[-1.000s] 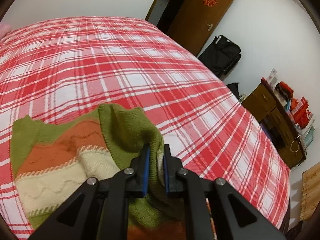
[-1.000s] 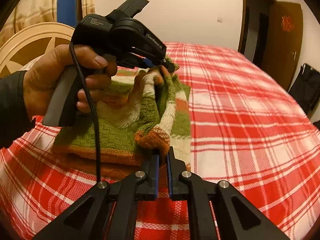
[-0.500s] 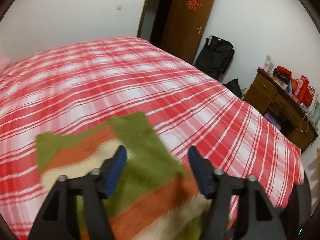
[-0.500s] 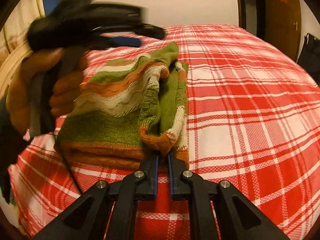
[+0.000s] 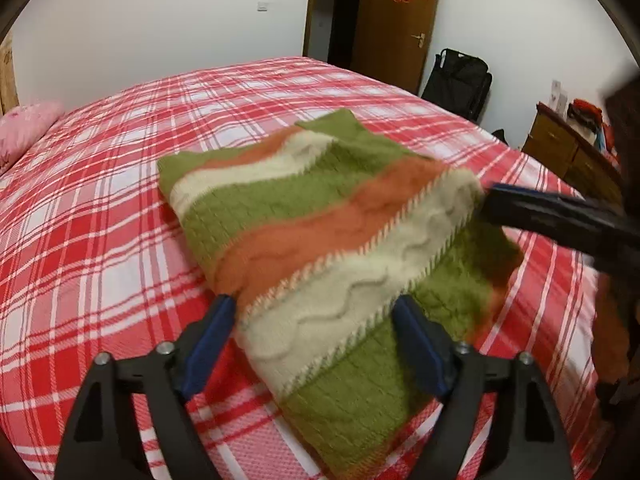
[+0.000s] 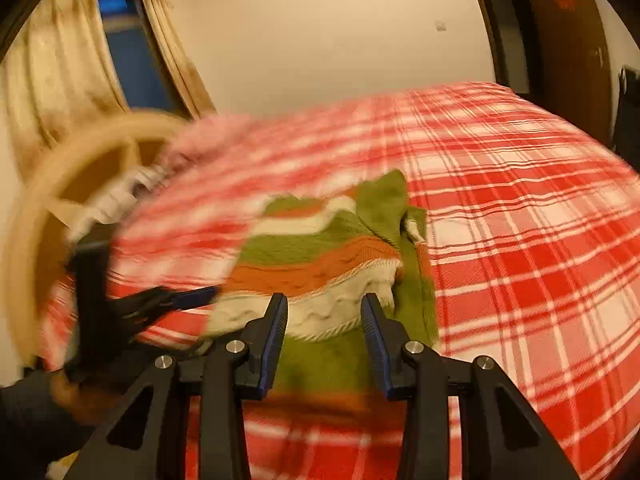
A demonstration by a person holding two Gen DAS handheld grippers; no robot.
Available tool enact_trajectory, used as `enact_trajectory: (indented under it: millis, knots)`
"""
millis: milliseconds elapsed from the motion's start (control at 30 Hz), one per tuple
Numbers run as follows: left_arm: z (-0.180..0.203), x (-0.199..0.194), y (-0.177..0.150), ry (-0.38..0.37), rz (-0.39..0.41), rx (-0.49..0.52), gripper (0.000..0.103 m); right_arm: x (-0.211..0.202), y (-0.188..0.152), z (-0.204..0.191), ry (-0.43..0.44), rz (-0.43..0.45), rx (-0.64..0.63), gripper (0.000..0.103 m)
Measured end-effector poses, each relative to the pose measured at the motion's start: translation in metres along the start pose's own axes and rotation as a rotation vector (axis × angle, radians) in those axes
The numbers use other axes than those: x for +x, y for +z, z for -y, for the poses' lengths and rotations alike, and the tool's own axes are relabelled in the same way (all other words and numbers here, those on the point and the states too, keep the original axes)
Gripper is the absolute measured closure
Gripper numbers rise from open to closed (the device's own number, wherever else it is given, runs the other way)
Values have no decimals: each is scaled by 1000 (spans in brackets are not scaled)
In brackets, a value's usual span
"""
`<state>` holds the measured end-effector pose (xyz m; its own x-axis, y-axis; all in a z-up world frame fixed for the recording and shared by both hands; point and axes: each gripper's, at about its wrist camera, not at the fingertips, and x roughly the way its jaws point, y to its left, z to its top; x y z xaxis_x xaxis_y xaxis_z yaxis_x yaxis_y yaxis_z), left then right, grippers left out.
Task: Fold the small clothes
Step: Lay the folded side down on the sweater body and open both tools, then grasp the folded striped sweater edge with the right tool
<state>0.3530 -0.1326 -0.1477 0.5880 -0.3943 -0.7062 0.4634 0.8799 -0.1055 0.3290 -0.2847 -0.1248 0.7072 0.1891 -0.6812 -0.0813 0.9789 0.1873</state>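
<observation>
A small knitted sweater (image 5: 320,232) with green, orange and cream stripes lies folded on the red plaid bed (image 5: 120,184). My left gripper (image 5: 314,320) is open and empty, its jaws wide apart just above the sweater's near edge. My right gripper (image 6: 325,312) is open and empty too, over the sweater (image 6: 332,264) at its near side. The right gripper's fingers (image 5: 560,216) reach in from the right in the left wrist view. The left gripper (image 6: 188,300) shows blurred at the left in the right wrist view.
A pink pillow (image 5: 24,128) lies at the bed's left end by a round wooden headboard (image 6: 36,208). A brown door (image 5: 396,20), a black bag (image 5: 460,80) and a wooden dresser (image 5: 568,160) stand beyond the bed's right side.
Both grippers have let go of the sweater and opened. The lifted part now lies folded flat on the bed. Both grippers have pulled back a little.
</observation>
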Motion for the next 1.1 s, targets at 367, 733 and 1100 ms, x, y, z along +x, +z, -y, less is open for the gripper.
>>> enact_trajectory:
  millis: [367,733,1100]
  knots:
    - [-11,15,-17,-70,-58,-56,5,15,-15,45,-182,-122,88,100]
    - [-15,18,-22,-70,-81,-98,0,46,48,-5,-53,-55,-81,100]
    - [-15,18,-24,-74,-86,-99,0,86,34,32,-42,-156,-12,100]
